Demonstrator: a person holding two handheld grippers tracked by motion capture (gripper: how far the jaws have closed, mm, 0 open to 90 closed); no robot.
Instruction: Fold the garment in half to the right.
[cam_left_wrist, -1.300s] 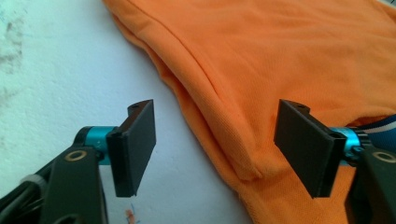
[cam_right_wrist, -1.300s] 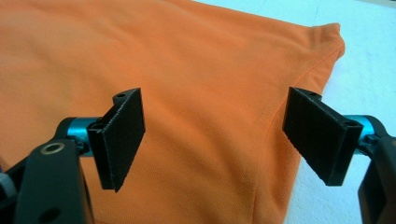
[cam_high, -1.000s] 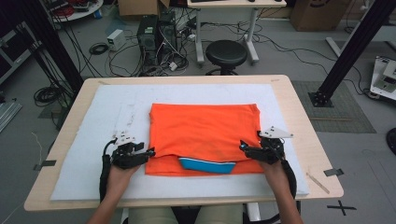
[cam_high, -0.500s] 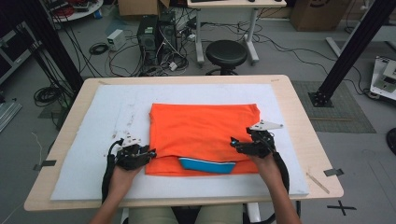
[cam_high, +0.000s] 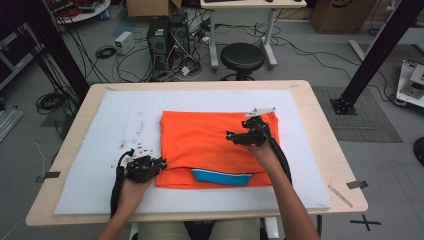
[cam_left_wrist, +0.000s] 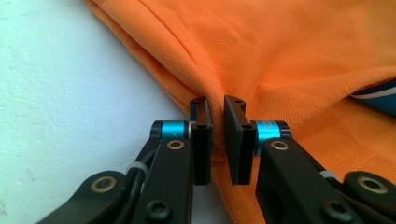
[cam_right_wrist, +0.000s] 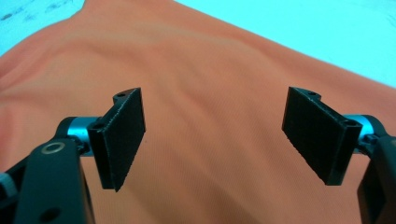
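— What are you doing with that folded orange knit shirt on the white padded mat?

— I'm pinching its near left corner; my left gripper has just been closing, and a ridge of cloth is sitting between the jaws. My right gripper is hovering wide open over the middle, holding nothing.

— Any advice?

— I'm judging it best to catch every layer before lifting, and to keep clear of the blue striped collar.

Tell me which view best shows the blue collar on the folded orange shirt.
The high view: the whole blue collar lies along the near edge of the folded orange shirt. The left gripper view catches just a blue-and-white sliver at its right edge. The right gripper view looks across plain orange fabric.
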